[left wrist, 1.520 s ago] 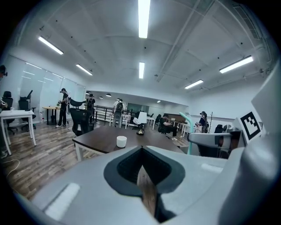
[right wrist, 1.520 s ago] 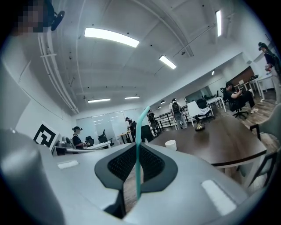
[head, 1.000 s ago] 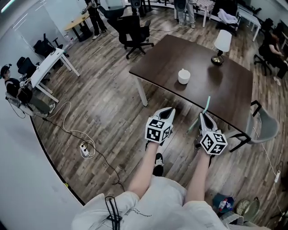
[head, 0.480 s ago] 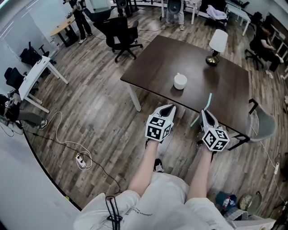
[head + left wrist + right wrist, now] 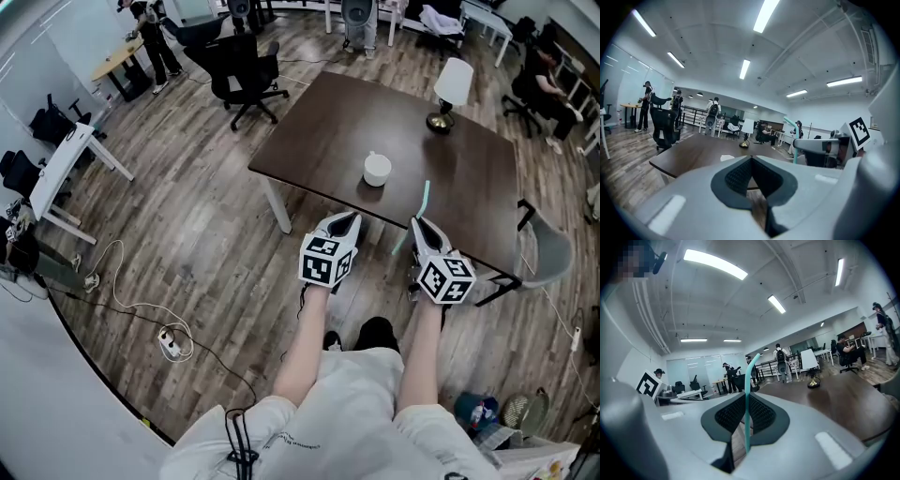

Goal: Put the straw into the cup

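1. The right gripper (image 5: 419, 225) has its jaws clamped on a teal straw (image 5: 424, 200), which stands upright at the table's (image 5: 469, 206) near edge.
2. The left gripper (image 5: 349, 218) is closed on nothing, just off that edge.
3. The white cup (image 5: 378, 169) sits mid-table, and a lamp (image 5: 453, 89) stands near the far right corner.

A lamp (image 5: 452, 92) stands far right on the dark surface (image 5: 328, 122); a black office chair (image 5: 239, 73) stands beyond its far left corner.

The straw (image 5: 747, 404) is teal, the cup (image 5: 377, 170) white, the table (image 5: 459, 178) dark brown.
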Available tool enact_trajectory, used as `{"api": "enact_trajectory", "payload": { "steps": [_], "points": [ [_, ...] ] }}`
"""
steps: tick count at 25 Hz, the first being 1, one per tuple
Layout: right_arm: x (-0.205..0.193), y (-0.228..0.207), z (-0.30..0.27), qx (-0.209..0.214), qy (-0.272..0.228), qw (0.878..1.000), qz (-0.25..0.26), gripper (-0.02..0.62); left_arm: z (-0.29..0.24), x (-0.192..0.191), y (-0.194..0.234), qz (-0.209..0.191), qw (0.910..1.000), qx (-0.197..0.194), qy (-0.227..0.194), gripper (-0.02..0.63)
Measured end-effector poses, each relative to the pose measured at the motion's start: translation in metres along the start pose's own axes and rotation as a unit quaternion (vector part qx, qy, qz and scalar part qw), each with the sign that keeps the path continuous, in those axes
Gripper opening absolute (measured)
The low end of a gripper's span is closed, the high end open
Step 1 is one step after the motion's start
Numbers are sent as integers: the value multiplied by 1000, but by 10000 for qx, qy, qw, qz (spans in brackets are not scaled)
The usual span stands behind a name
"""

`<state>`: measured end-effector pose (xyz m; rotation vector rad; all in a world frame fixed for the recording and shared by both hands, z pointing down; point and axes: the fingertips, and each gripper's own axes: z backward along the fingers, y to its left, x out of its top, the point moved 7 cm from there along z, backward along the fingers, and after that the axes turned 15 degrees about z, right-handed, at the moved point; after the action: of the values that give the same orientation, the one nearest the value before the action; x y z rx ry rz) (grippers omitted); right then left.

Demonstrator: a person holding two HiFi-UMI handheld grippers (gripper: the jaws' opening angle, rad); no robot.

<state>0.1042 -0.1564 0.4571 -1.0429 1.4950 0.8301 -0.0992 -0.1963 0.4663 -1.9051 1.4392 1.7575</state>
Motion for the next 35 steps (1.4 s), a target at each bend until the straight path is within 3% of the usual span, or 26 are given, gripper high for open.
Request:
{"api": "enact_trajectory", "payload": {
  "steps": [11,17,35],
  "points": [
    [-26,-12,-24,61,249,9997,-63,48,-22,-2,19,90,9999,128,67,0],
    [2,-40,-47,-47,-80,9999,-104,48,-44,24,22,-98,9999,80,-33,0],
    [27,-96,-182,131,-249,9991,-323,48,-133,94,90,-261,9991,322,31,0]
  ]
}}
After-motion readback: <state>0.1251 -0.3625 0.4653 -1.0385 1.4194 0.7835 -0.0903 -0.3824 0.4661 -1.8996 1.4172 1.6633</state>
